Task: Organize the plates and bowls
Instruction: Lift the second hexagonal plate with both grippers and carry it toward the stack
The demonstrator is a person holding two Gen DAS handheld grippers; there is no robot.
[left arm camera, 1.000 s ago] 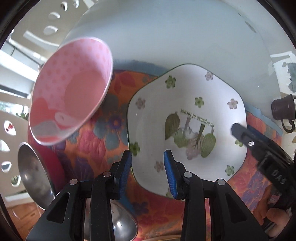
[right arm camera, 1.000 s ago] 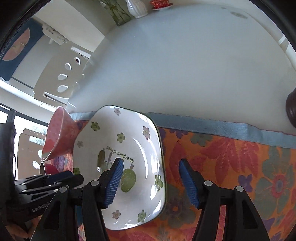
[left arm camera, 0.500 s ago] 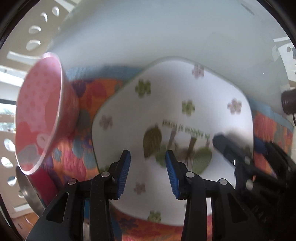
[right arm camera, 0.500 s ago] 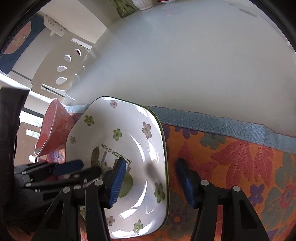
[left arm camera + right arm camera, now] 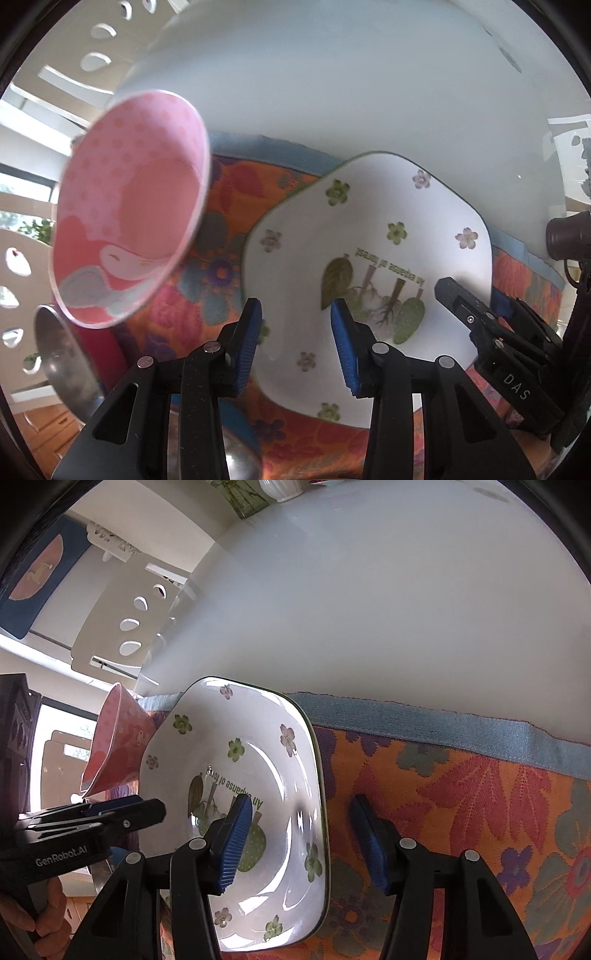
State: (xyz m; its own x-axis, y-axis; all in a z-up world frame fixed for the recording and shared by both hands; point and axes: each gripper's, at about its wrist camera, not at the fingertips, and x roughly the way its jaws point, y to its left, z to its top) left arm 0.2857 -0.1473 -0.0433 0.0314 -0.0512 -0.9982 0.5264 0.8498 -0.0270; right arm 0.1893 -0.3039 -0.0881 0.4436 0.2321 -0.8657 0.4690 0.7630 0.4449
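Note:
A white square plate (image 5: 369, 236) with flower prints lies on a floral cloth (image 5: 461, 812). Left of it a pink bowl (image 5: 129, 236) leans tilted over a red dish (image 5: 105, 354). My left gripper (image 5: 296, 314) points down over the plate's left edge and is open, with nothing gripped. From the right wrist view it (image 5: 159, 808) shows side-on at the plate's left edge. My right gripper (image 5: 301, 801) straddles the plate's right rim (image 5: 320, 794). One pad is over the plate and one over the cloth, and neither presses on the rim. Its fingers (image 5: 469, 295) show at the plate's right side.
A steel bowl (image 5: 62, 354) sits at the lower left, and another shiny steel piece (image 5: 236, 458) lies under my left fingers. A dark brown cup (image 5: 569, 236) stands right of the cloth. Beyond the cloth stretches the white table (image 5: 369, 609), with a cut-out chair (image 5: 136, 620) behind.
My left gripper swung right over the plate's middle and has come back to its left edge. The right gripper's jaws have narrowed a little around the plate's right rim.

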